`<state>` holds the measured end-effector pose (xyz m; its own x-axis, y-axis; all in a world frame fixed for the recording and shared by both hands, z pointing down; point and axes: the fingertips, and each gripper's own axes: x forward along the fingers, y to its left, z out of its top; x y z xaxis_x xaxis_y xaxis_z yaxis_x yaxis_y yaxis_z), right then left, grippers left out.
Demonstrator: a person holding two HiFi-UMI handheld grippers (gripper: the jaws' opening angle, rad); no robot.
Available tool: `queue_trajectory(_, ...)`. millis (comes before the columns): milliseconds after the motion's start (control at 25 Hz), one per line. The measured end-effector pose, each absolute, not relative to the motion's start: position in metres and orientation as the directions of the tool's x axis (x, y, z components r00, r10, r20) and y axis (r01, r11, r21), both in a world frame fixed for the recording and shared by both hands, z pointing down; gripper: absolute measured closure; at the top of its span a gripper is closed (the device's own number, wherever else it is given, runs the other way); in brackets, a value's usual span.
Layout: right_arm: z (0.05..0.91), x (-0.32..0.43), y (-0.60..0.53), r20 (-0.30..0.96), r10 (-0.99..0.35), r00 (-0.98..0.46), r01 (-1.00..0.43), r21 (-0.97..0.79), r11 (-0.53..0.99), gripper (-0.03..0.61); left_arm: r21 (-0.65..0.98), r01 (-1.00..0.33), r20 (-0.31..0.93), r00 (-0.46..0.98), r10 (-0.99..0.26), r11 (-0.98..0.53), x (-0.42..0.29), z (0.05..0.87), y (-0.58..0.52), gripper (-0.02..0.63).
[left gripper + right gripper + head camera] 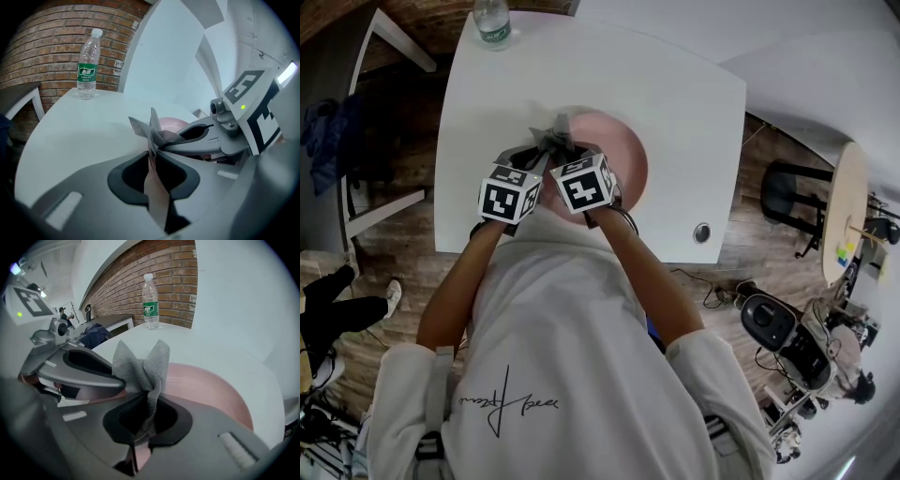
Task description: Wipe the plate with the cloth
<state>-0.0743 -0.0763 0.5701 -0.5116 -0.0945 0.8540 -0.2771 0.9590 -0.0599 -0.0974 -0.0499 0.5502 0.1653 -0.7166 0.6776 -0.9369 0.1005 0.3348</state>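
**Pinched from both sides**

The left gripper (153, 152) had its jaws shut tight on a fold of the grey cloth (140, 363). The right gripper (149, 397) was clamped on that same cloth, and the two tips nearly met. The cloth stood bunched up over the left part of the pink plate (623, 155), which sat on the white table (675, 84). A water bottle (492, 21) stood at the table's far edge.

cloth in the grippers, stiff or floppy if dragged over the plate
Probably floppy: the cloth bunches into folds where the right gripper and left gripper pinch it. Its mesh weave looks thin and light. It should drape onto the plate, not skid.
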Motion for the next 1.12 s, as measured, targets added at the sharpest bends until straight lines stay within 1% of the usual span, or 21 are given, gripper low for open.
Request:
queue_trajectory(200, 0.570, -0.071, -0.070, 0.857, -0.064, -0.511, -0.281, -0.096, 0.955, 0.560, 0.331, -0.937, 0.679, 0.152, -0.718, 0.115, -0.099, 0.551, -0.050, 0.563)
queue_trajectory(360, 0.571, -0.067, -0.063, 0.864, -0.030, -0.503, -0.258, -0.117, 0.959, 0.560, 0.315, -0.943, 0.681, 0.145, -0.718, 0.109, -0.100, 0.553, -0.050, 0.582)
queue_trajectory(880, 0.572, -0.055, -0.051, 0.875, 0.001, -0.483, -0.207, -0.115, 0.972, 0.558, 0.310, -0.945, 0.682, 0.143, -0.717, 0.106, -0.099, 0.553, -0.049, 0.581)
queue_trajectory(1120, 0.572, -0.052, -0.042, 0.875, 0.036, -0.484, -0.197, -0.149, 0.969, 0.558, 0.311, -0.944, 0.680, 0.141, -0.719, 0.110, -0.098, 0.554, -0.047, 0.580)
